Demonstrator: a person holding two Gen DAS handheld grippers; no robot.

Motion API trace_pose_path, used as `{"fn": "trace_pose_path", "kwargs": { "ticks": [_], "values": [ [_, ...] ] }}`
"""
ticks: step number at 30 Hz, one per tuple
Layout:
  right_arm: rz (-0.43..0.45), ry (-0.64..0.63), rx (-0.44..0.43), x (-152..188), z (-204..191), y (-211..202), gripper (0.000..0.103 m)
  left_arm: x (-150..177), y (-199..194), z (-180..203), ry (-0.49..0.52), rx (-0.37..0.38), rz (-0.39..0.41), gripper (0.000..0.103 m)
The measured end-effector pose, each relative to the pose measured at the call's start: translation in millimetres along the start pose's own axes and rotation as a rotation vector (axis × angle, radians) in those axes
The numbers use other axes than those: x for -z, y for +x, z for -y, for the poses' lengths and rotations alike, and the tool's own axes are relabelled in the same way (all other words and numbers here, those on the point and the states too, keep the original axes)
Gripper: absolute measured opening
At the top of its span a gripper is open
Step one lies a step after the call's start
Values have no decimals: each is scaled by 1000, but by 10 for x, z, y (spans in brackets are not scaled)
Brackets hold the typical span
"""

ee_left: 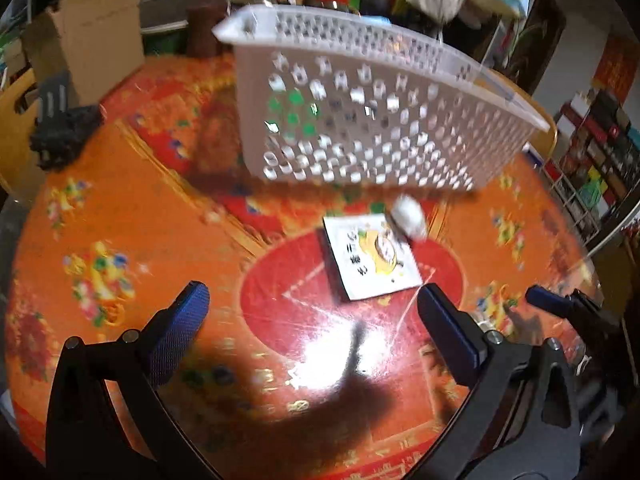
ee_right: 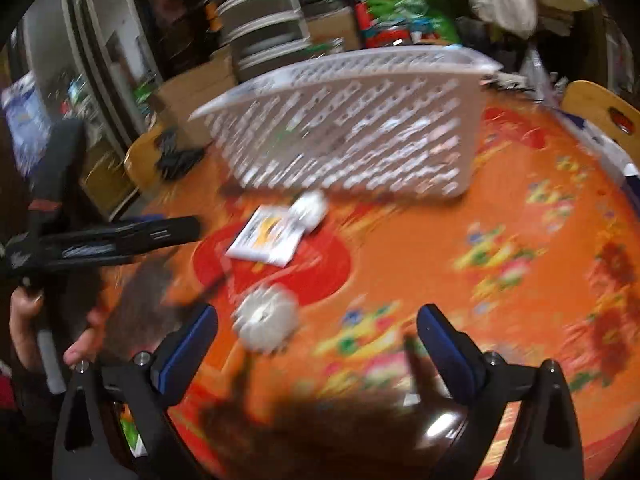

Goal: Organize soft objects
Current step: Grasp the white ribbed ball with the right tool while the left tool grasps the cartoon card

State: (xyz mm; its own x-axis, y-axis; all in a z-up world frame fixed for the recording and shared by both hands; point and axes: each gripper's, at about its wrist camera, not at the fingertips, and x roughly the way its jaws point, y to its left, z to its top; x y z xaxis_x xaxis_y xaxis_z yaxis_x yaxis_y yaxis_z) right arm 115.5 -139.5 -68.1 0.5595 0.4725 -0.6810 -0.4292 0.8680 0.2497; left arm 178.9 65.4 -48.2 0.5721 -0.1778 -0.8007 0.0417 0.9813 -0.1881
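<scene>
Both fisheye views are motion-blurred and dark-cornered, with bright glare on the tablecloth (ee_left: 120,208) below the basket (ee_left: 360,120).

Cardboard boxes (ee_left: 96,36), white drawers (ee_right: 264,20) and packed shelves (ee_left: 592,160) crowd the room.

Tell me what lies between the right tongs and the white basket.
In the right wrist view, a white fluffy ball lies just ahead of the open right tongs; farther on are a flat white packet and a second white ball before the basket.
</scene>
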Motion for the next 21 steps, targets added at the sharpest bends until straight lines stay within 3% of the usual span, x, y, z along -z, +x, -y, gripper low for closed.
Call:
{"fn": "trace_pose_path", "kwargs": {
  "ticks": [4,9,13,21],
  "values": [
    [-17,-42,26,48,-115,164,67,20,150,53,5,10,-7,103],
    [-18,-104,9,70,-220,245,44,25,281,73,0,9,-26,103],
    [-3,-109,-4,89,-171,224,43,43,354,81,5,-6,-22,103],
    [98,32,35,-6,429,-76,43,44,477,401,69,-15,-25,103]
  ]
}}
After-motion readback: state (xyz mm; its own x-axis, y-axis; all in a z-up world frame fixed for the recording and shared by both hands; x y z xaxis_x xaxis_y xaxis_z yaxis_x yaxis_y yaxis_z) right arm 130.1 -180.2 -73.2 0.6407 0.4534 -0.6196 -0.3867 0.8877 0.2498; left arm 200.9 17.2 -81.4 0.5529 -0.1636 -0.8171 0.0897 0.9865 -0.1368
